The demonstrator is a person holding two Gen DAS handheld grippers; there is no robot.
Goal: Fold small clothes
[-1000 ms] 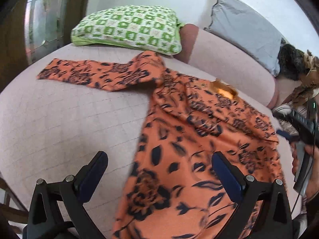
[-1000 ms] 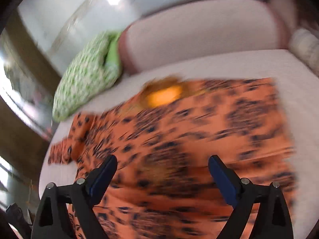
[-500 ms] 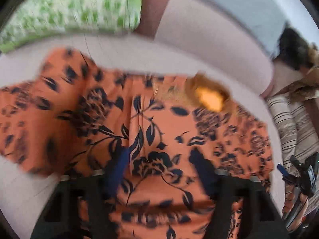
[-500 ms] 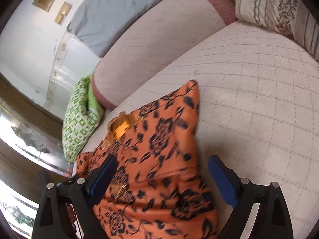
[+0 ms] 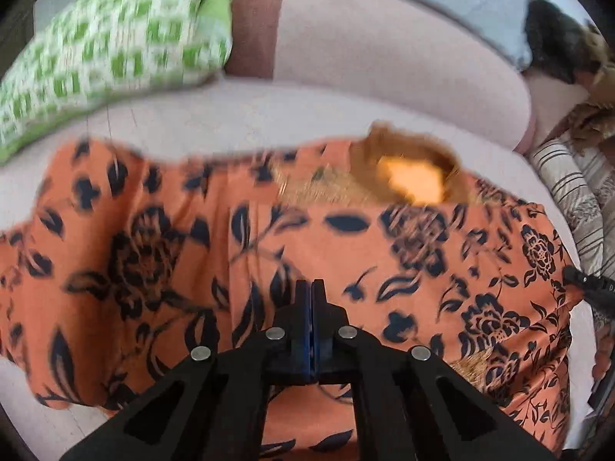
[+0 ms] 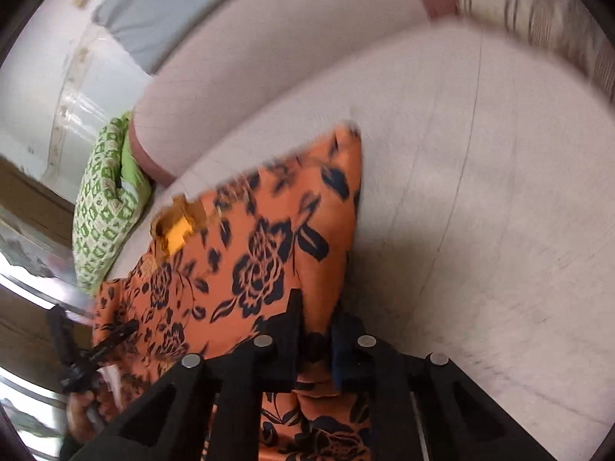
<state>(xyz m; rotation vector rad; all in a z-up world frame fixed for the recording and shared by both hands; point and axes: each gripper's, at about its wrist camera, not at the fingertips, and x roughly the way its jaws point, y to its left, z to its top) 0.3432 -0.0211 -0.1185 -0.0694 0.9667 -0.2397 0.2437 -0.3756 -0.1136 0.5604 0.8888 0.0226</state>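
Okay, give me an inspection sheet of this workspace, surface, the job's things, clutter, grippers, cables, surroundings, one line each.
Surface: pale quilted sofa seat.
Job's things: orange floral garment spread on the seat, neckline toward the backrest.
Clutter: green checked pillow, striped cushion, grey cushion.
Grippers: left gripper jaws shut on the garment; right gripper jaws shut on the garment's edge.
Cables: nothing seen.
Surroundings: sofa backrest, white wall.
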